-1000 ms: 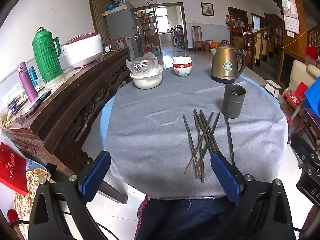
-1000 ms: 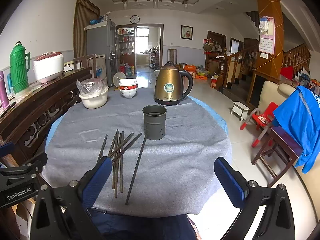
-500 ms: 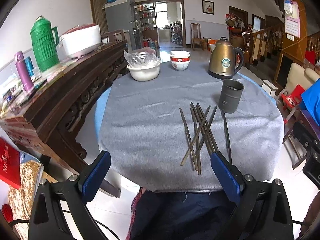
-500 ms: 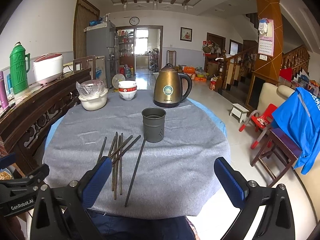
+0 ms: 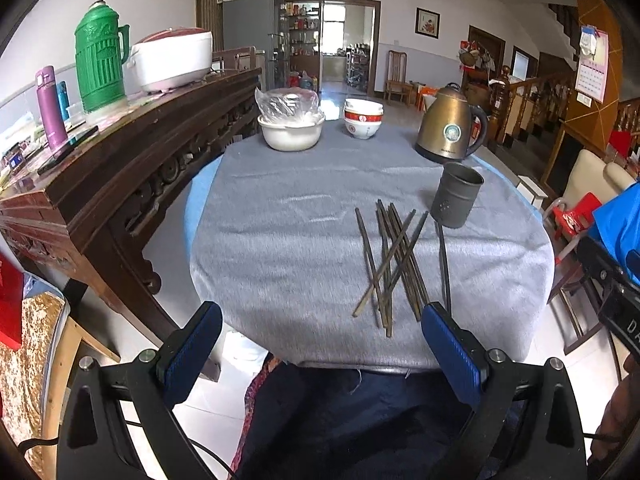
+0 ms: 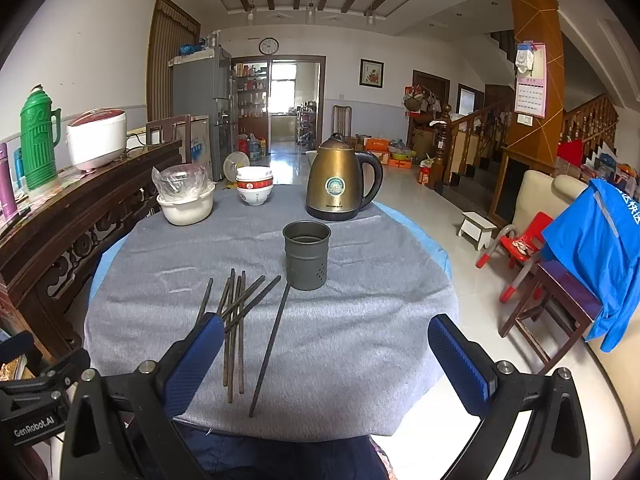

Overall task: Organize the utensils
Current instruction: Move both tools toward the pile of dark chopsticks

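Note:
Several dark chopsticks (image 5: 390, 258) lie loosely crossed on the grey tablecloth (image 5: 280, 248); one (image 5: 443, 264) lies apart to their right. They also show in the right wrist view (image 6: 238, 320). A dark metal utensil cup (image 5: 456, 194) stands upright just beyond them; it also shows in the right wrist view (image 6: 306, 255). My left gripper (image 5: 320, 344) is open and empty at the table's near edge. My right gripper (image 6: 326, 360) is open and empty, over the near edge, with the chopsticks by its left finger.
At the table's far side stand a bronze kettle (image 5: 450, 124), stacked bowls (image 5: 363, 122) and a plastic-covered white bowl (image 5: 291, 128). A dark wooden sideboard (image 5: 100, 152) runs along the left. Chairs (image 6: 560, 300) and a blue garment (image 6: 600, 248) stand at the right.
The left gripper has drawn back and tilted up, so the table looks farther off. The right gripper has moved slightly forward. Chopsticks and cup have not moved.

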{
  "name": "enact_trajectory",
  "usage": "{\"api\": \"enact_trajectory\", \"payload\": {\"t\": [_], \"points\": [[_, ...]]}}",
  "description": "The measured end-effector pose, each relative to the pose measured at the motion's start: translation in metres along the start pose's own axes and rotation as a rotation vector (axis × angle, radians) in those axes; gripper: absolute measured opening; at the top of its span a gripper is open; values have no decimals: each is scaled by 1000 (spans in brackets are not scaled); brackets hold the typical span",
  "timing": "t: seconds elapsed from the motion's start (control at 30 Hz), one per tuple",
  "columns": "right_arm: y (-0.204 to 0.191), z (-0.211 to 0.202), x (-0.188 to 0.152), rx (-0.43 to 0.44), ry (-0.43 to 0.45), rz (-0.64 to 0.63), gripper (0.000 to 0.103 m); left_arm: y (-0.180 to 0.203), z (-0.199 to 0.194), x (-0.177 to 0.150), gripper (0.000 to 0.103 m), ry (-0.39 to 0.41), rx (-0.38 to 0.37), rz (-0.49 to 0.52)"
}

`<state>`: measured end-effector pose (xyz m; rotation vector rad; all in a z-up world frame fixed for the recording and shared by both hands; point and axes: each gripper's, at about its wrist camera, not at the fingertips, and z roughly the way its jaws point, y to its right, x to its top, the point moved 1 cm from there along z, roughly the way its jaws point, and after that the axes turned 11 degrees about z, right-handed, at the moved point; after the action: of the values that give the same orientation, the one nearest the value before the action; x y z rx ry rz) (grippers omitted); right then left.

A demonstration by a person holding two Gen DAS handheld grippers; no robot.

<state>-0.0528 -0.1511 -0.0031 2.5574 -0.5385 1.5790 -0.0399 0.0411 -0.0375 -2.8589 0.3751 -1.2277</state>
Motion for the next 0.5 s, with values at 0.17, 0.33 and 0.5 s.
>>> {"api": "enact_trajectory", "payload": {"t": [0.17, 0.33, 0.5], "points": [[0, 0, 0, -6, -17, 0, 103, 0, 4, -4, 100, -37, -45, -4], [1, 4, -1, -15, -47, 2, 103, 4, 10, -5, 100, -66, -76, -1], [5, 15, -1, -12, -83, 38, 103, 11, 13, 2, 100, -52, -56, 34]]}}
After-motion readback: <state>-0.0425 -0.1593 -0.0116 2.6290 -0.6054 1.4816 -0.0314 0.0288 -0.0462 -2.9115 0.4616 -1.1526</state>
